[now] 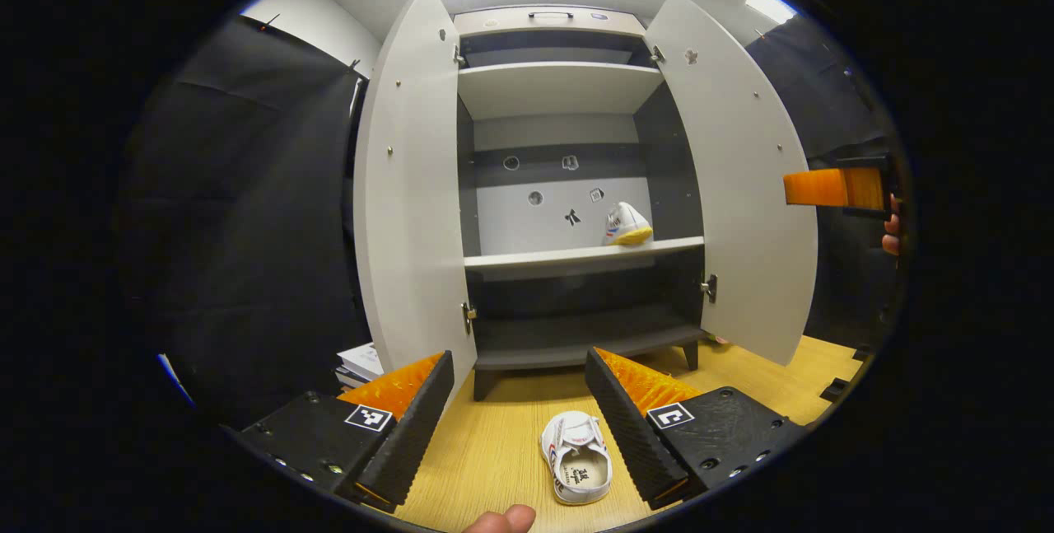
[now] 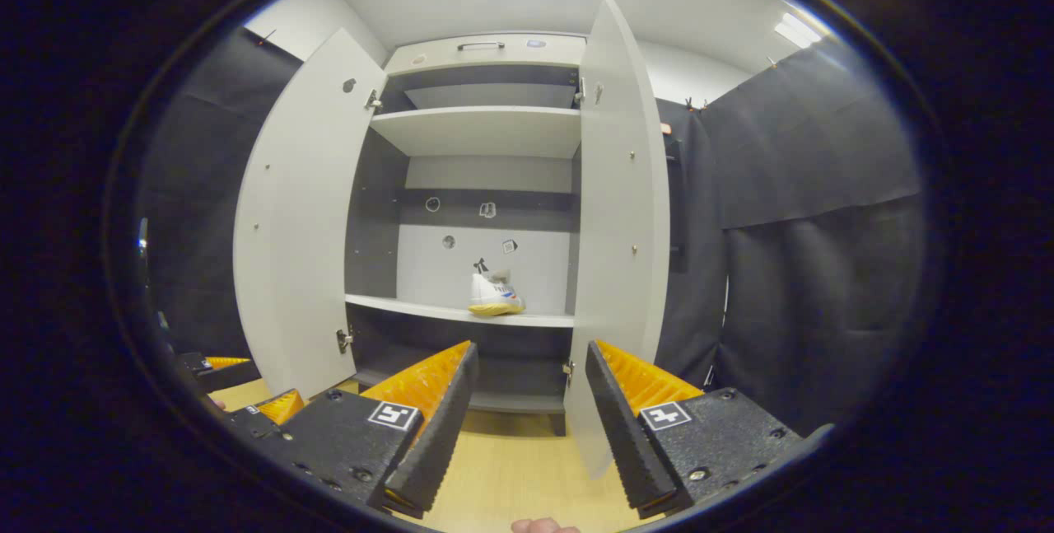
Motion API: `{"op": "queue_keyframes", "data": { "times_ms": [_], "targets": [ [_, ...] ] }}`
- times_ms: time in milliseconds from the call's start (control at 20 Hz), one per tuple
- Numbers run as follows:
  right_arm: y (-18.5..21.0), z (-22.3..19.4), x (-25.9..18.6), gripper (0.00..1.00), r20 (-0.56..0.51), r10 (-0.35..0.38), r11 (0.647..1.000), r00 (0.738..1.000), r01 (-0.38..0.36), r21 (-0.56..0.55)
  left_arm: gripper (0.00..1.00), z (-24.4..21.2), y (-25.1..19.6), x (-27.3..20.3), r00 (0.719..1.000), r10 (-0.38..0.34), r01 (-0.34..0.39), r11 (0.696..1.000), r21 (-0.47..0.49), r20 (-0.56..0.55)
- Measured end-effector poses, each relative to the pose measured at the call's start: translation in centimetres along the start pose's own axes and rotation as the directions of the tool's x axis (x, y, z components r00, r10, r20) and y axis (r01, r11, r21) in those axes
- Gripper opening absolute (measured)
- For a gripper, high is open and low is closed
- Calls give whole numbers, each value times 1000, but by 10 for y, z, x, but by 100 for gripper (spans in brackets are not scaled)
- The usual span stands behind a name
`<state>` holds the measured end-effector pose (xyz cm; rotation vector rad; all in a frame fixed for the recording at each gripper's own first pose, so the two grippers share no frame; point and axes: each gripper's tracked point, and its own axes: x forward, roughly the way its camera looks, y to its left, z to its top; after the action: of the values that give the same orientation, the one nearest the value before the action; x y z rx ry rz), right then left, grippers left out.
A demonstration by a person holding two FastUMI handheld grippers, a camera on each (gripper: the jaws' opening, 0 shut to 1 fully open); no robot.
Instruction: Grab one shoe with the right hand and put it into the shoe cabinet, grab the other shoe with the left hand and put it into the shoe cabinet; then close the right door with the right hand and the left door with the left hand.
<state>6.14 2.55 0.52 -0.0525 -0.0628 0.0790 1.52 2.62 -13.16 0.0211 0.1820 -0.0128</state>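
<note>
Wood-grain floor (image 1: 494, 451), black-draped booth: one shoe (image 1: 576, 456) lies between the left gripper's (image 1: 519, 422) wide-open, empty fingers; the right gripper (image 2: 527, 418), likewise spread, faces the cabinet (image 2: 486, 133), apparently grey.

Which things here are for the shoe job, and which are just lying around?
For the job:
- shoe on the floor
- shoe on the shelf
- shoe cabinet
- left door, open
- right door, open
- left gripper
- right gripper

Just lying about:
- stack of books beside the cabinet
</note>
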Motion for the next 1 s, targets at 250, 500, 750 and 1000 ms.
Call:
{"op": "queue_keyframes", "data": {
  "times_ms": [250, 500, 750, 1000],
  "targets": [
    [-5, -9, -26, 98, -10, 19, 1000, 1000, -19, -8, 97, -74, -7, -1, 982, -23, 23, 1000, -1, -188],
    [-13, -23, -34, 98, -50, 42, 999, 998, -43, -16, 97, -148, -20, 21, 924, -73, 85, 996, 15, -376],
    [-25, -34, -28, 97, -88, 30, 1000, 996, -30, -4, 97, -175, -20, 45, 877, -80, 105, 994, 27, -473],
    [-36, -45, -21, 98, -124, 3, 1000, 992, -4, -1, 97, -202, -24, 79, 844, -105, 129, 992, 9, -526]
  ]
}}
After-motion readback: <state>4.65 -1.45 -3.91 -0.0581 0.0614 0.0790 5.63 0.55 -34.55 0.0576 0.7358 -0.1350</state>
